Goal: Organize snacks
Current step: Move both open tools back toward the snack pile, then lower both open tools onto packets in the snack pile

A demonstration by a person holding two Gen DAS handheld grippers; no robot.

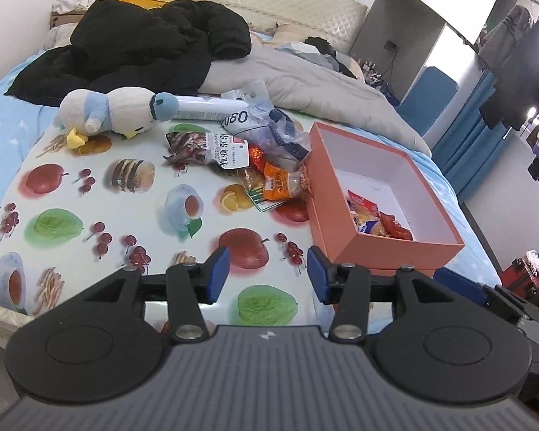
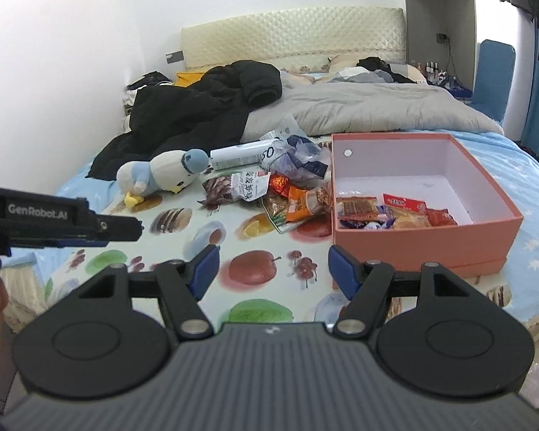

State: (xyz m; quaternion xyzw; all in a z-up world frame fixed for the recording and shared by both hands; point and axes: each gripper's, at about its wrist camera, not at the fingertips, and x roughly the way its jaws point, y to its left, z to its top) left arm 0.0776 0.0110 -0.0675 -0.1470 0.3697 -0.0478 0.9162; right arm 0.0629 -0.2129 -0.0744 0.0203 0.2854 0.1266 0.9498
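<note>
Snack pile (image 1: 269, 168) beyond empty tool (image 1: 268, 273)

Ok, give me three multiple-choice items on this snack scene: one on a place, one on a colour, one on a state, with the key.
1. Where does the plush penguin lie?
A. inside the box
B. on the fruit-print cloth, left of the snack pile
C. on the grey duvet

2. What colour is the outside of the box?
A. orange-pink
B. green
C. black

3. How does the right tool stand?
A. shut on a packet
B. shut, empty
C. open, empty

Key: 1 B, it rests on the cloth beside the loose packets; 2 A, its outer walls are orange-pink, white inside; 3 C, the blue pads stand apart with only cloth behind them.
</note>
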